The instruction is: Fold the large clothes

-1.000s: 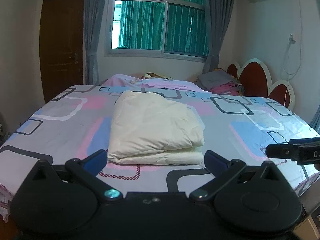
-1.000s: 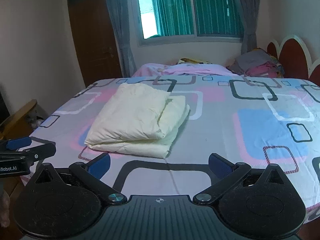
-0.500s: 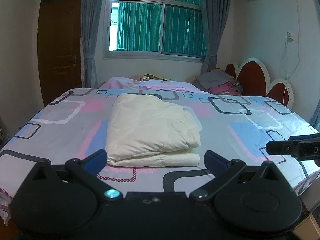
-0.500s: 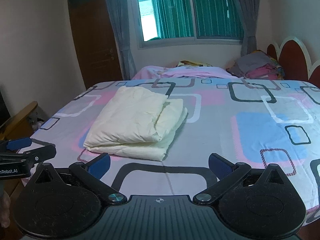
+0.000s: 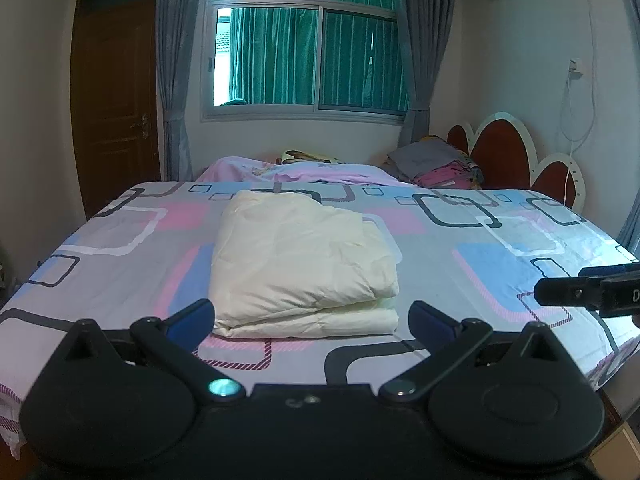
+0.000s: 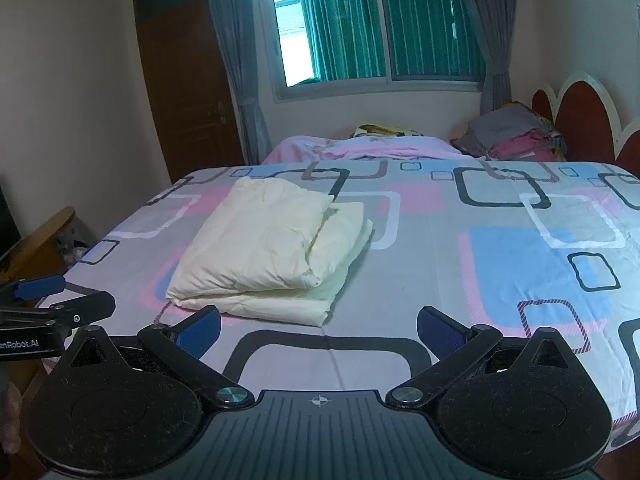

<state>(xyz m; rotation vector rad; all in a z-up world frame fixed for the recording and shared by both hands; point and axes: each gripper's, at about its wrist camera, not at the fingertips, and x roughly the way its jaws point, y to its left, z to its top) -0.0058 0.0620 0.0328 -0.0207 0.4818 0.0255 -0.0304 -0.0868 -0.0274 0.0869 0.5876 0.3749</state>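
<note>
A cream-coloured garment (image 5: pixel 300 260) lies folded into a thick rectangle on the patterned bed sheet (image 5: pixel 500 264); it also shows in the right wrist view (image 6: pixel 272 248), left of centre. My left gripper (image 5: pixel 311 322) is open and empty, held back from the garment's near edge above the bed's front edge. My right gripper (image 6: pixel 318 330) is open and empty, to the right of the garment's near corner. Each gripper shows at the edge of the other's view: the right one (image 5: pixel 592 292), the left one (image 6: pixel 52 304).
A pink blanket (image 5: pixel 304 170) and a pile of folded clothes (image 5: pixel 436 164) lie at the far end of the bed by the red headboard (image 5: pixel 504 152). A wooden door (image 5: pixel 116 112) and a window with curtains (image 5: pixel 304 40) stand behind. Wooden furniture (image 6: pixel 40 236) stands left of the bed.
Both grippers have drawn back and tilted up slightly, so the folded garment sits a little farther and lower in view. The garment has not moved. Both stay open.
</note>
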